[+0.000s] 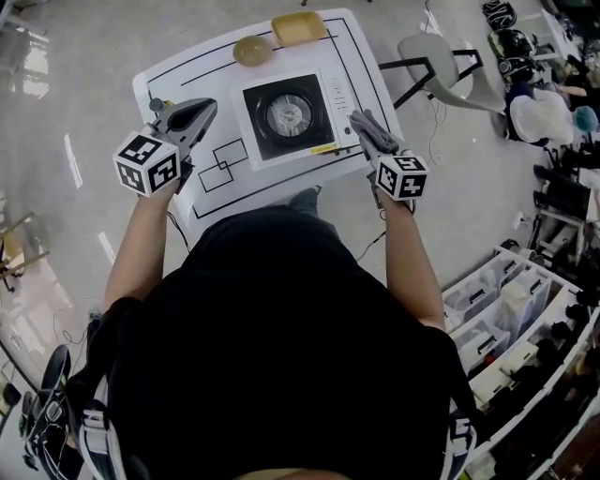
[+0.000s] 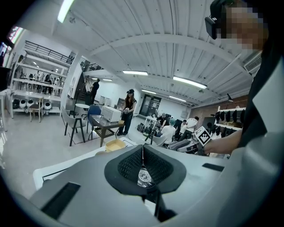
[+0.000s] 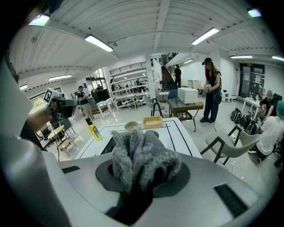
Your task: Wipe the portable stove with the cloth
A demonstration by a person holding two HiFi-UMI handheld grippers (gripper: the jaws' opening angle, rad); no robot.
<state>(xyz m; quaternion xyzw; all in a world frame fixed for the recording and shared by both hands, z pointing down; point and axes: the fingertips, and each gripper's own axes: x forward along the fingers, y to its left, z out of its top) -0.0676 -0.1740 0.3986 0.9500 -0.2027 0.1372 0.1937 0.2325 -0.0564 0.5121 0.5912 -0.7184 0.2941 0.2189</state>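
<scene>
The portable stove [image 1: 291,117], white with a black round burner, sits in the middle of the white table [image 1: 211,61]. My right gripper [image 1: 362,122] hovers at the stove's right edge, shut on a fluffy grey cloth [image 3: 142,157] that bunches out of the jaws. In the right gripper view the cloth hides most of the stove. My left gripper [image 1: 206,110] hangs over the table just left of the stove. Its jaws [image 2: 142,153] are shut, and I see nothing held between them.
A tan bowl [image 1: 250,50] and a yellow tray [image 1: 298,28] stand at the table's far edge. A yellow bottle [image 3: 93,131] stands on the table's left side. A grey chair [image 1: 441,61] is beside the right side. People stand further back in the room.
</scene>
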